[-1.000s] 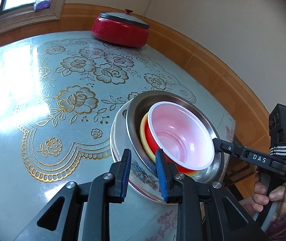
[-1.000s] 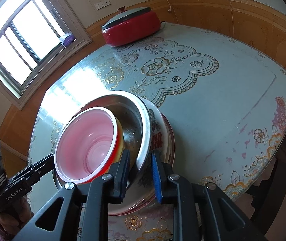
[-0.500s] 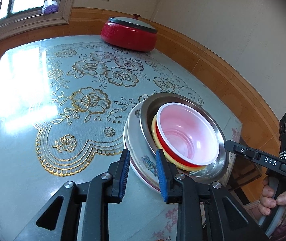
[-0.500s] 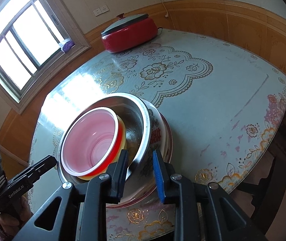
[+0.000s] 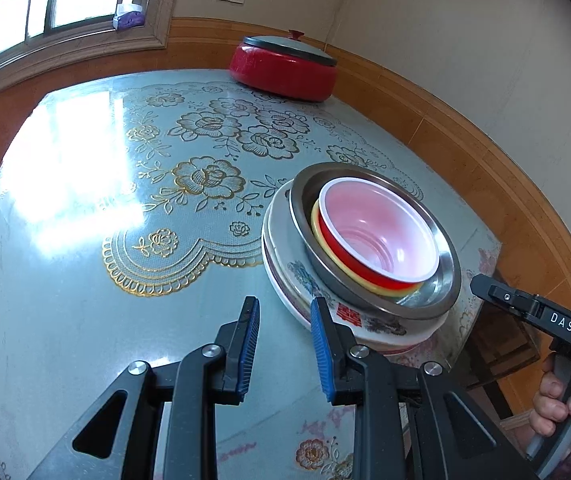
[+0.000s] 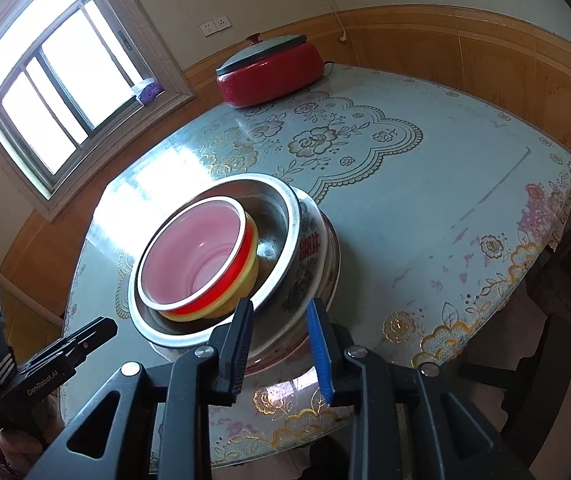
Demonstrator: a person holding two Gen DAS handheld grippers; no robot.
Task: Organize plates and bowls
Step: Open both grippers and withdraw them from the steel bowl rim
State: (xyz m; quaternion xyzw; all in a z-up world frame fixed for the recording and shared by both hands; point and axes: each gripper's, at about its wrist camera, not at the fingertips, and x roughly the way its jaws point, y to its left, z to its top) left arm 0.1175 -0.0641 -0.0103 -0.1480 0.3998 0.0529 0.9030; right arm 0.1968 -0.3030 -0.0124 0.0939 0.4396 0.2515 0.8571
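Both grippers back away from the nested stack: left gripper [image 5: 283,334] stands slightly parted and empty, while right gripper [image 6: 279,332], jaws just opening, releases the shiny steel bowl [image 6: 275,216]. Withdrawing straight avoids nudging the red plastic bowl [image 5: 377,236] on the floral glass table [image 5: 85,200].

We are noting a red bowl [image 5: 369,270] with a pale pink inside nested in a yellow bowl [image 6: 245,276], both in a silver steel basin [image 5: 443,276] over a white floral dish [image 5: 305,280] bearing red characters. The table [image 5: 85,208] is showing pale blue with gold flower lacework. We are also logging a red pot [image 5: 285,70] and blue gripper pads [image 5: 321,352].
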